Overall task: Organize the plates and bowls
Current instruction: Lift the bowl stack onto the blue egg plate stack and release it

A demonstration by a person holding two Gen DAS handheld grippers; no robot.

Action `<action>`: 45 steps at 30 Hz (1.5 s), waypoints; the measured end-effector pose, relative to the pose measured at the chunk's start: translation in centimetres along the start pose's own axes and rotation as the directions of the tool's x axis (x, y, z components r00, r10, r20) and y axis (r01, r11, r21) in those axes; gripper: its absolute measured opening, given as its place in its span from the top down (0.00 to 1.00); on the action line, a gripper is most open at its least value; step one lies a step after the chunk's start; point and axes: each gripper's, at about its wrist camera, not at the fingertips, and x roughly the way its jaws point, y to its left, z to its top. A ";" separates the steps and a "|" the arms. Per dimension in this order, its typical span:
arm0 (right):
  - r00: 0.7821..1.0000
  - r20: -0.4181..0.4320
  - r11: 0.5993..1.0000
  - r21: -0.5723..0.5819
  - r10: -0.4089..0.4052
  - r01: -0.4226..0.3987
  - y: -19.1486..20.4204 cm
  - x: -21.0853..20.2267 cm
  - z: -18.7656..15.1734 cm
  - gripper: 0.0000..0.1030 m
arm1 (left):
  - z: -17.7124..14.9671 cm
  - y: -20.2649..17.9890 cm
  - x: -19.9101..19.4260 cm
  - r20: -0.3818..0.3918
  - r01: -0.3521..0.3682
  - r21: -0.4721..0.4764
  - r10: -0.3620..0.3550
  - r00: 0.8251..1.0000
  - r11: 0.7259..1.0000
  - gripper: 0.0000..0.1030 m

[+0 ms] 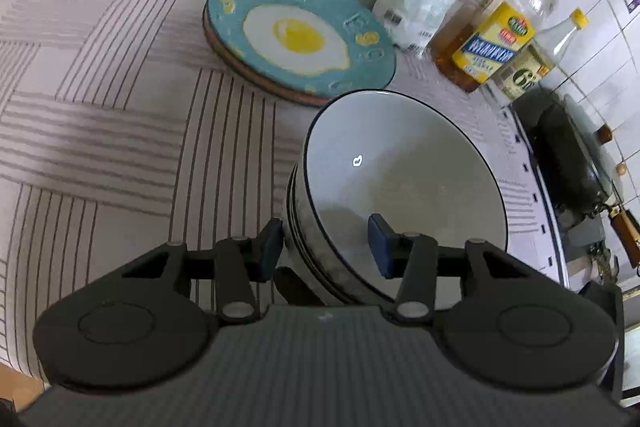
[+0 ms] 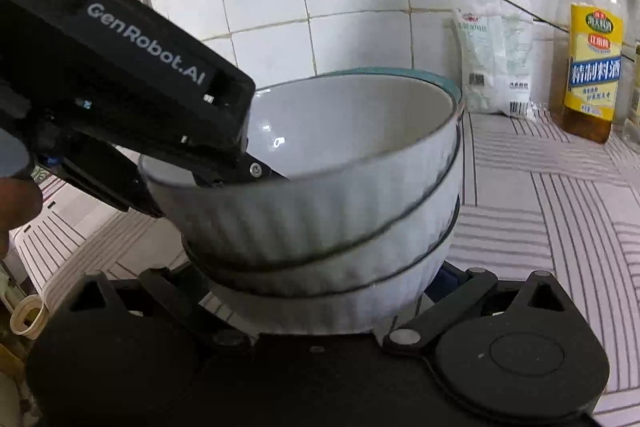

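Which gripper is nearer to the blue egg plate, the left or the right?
Left. The left gripper straddles the top bowl rim, just before the egg plate. The right gripper sits on the bowl stack's far side.

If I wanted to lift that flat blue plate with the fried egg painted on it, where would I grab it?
Judging from the left wrist view, take the round blue egg-pattern plate by its rim at the near edge, coming in low from the striped tablecloth side. It lies flat on a brownish plate, so only the thin edge offers a bite, and the bottles crowd its far side.
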 end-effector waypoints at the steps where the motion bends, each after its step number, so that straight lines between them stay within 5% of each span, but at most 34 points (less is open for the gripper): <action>1: 1.000 0.006 1.000 -0.002 0.001 -0.001 -0.1 0.0 0.4 0.00 | 0.3 -0.2 -0.2 0.008 -0.001 0.005 0.001 1.000 1.000 0.57; 23: 0.992 0.046 0.986 -0.129 0.114 -0.108 -3.2 4.8 10.7 0.00 | 10.4 -2.4 -0.7 0.130 -0.156 0.063 0.147 0.981 0.986 0.57; 45: 0.991 -0.026 0.990 -0.057 0.130 -0.131 -6.2 12.1 11.9 0.00 | 14.9 -0.9 6.0 0.084 -0.232 0.056 0.227 0.970 0.971 0.57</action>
